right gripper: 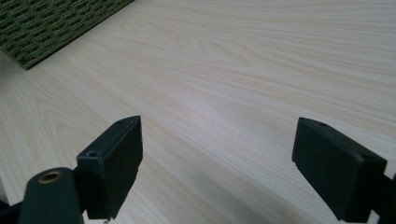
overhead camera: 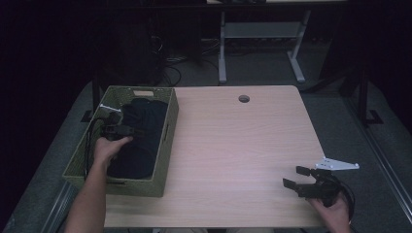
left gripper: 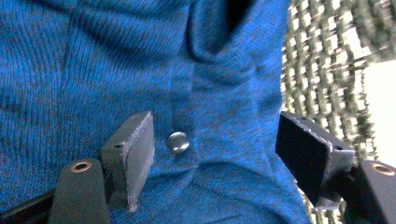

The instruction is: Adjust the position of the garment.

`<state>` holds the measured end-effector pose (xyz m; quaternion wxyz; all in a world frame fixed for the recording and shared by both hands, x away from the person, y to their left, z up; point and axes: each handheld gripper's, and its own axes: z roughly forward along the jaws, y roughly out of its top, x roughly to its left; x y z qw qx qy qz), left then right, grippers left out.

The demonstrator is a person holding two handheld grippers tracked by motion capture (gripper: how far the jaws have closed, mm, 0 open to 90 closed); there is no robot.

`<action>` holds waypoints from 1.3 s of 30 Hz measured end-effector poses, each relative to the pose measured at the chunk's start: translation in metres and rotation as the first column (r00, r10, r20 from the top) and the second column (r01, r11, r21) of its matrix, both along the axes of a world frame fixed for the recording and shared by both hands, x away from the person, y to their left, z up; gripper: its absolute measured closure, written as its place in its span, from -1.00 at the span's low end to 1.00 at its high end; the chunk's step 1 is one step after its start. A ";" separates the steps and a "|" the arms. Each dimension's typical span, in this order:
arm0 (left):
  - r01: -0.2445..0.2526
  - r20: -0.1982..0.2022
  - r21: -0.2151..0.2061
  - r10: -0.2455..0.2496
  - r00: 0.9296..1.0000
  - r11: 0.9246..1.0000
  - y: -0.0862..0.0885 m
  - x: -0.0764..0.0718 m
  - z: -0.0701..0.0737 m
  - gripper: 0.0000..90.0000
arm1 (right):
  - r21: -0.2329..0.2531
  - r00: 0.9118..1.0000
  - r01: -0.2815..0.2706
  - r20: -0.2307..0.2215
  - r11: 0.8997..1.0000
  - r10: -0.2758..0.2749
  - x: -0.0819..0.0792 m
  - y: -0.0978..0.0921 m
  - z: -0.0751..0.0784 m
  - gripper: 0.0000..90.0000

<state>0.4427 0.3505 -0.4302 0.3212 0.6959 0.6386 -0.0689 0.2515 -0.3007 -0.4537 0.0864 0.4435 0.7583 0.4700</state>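
Reaching into the basket for the blue knit, nothing gripped yet.

Left gripper (left gripper: 212,154) is down inside the green woven basket (overhead camera: 167,141) at the table's left edge, jaws spread wide over the blue knitted garment (left gripper: 116,60), with a small shiny button (left gripper: 178,142) sitting between them, closer to the left pad; the pads look pressed into or just over the fabric, but no fold is pinched. Right gripper (overhead camera: 303,182) is parked well apart, low over the bare wooden table (right gripper: 233,70) near the front right corner, also wide open and holding nothing. My worry: closing right here could clamp the button instead of cloth and slip off, or catch just one thin layer so the knit stretches and drags on the basket wall when lifted, maybe tugging the whole basket along.
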 end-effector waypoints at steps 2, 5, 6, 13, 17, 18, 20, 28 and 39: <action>0.003 -0.024 0.004 -0.003 1.000 1.000 -0.001 0.000 -0.004 -0.38 | -0.001 1.000 -0.001 -0.001 1.000 0.001 0.000 0.001 0.000 -0.64; 0.001 -0.023 0.016 -0.001 1.000 1.000 0.000 0.000 -0.004 -0.29 | -0.003 1.000 -0.005 0.000 1.000 0.005 0.000 0.001 0.000 -0.64; 0.003 -0.026 0.020 -0.002 1.000 1.000 0.000 0.000 -0.005 -0.28 | -0.003 1.000 -0.005 0.000 1.000 0.005 0.000 0.001 0.000 -0.64; 0.053 0.005 0.147 -0.054 0.999 0.988 -0.007 -0.001 -0.004 0.01 | -0.006 1.000 -0.010 0.005 1.000 0.010 -0.001 0.001 0.001 -0.64; 0.092 0.021 0.228 -0.099 0.995 0.969 -0.012 -0.001 -0.003 0.16 | -0.004 1.000 -0.006 0.005 1.000 0.006 -0.002 0.001 0.002 -0.62; 0.097 0.023 0.243 -0.106 0.994 0.965 -0.013 -0.001 -0.003 0.19 | -0.005 1.000 -0.006 0.007 1.000 0.006 -0.002 0.000 0.002 -0.62; 0.101 0.028 0.269 -0.112 0.993 0.958 -0.015 -0.002 -0.003 0.27 | -0.003 1.000 -0.001 0.008 1.000 0.001 -0.003 -0.001 0.003 -0.62; 0.141 0.027 0.359 -0.161 0.987 0.923 -0.023 -0.002 -0.001 0.48 | 0.004 1.000 0.004 0.013 1.000 -0.004 -0.005 -0.003 0.005 -0.61; 0.101 -0.029 0.361 -0.097 0.995 0.927 -0.027 0.004 0.002 0.67 | 0.004 1.000 0.006 0.020 1.000 -0.006 -0.004 -0.003 0.005 -0.61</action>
